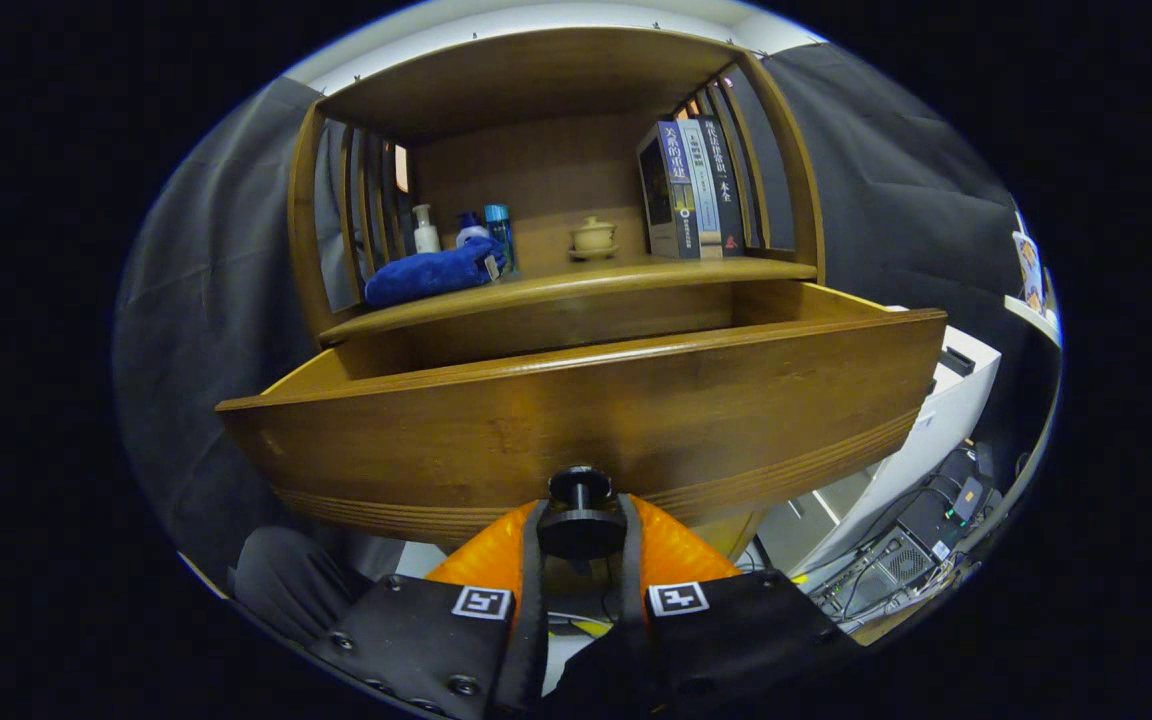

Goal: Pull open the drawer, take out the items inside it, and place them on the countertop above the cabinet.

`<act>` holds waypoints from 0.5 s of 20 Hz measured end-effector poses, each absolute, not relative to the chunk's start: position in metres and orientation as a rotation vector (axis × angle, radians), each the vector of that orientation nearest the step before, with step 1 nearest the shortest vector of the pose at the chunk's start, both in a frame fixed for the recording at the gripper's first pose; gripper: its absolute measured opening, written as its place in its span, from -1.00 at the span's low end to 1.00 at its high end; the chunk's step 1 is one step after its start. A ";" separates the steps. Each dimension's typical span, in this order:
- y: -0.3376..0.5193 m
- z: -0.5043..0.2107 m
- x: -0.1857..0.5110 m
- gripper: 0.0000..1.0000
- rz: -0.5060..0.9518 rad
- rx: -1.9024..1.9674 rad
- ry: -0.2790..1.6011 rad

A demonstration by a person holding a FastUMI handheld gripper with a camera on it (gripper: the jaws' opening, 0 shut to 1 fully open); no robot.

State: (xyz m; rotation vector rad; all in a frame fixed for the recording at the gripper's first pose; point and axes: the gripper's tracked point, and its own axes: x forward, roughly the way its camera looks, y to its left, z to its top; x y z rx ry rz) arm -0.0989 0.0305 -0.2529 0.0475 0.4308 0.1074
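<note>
Drawer [576, 420] juts out below the countertop [566, 285], knob [579, 520] between jaws.

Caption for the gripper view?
Fingers shut on knob, drawer pulled open below the countertop.

The gripper [581, 530] has 2 fingers [491, 550] with ribbed inner faces. Each finger mounts on a flat black plate [416, 640] fastened with round-head screws. Each plate carries 1 square black-and-white fiducial marker [482, 602] near its front inner corner.
</note>
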 end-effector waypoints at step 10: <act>0.031 -0.248 -0.113 -0.08 0.104 0.016 0.475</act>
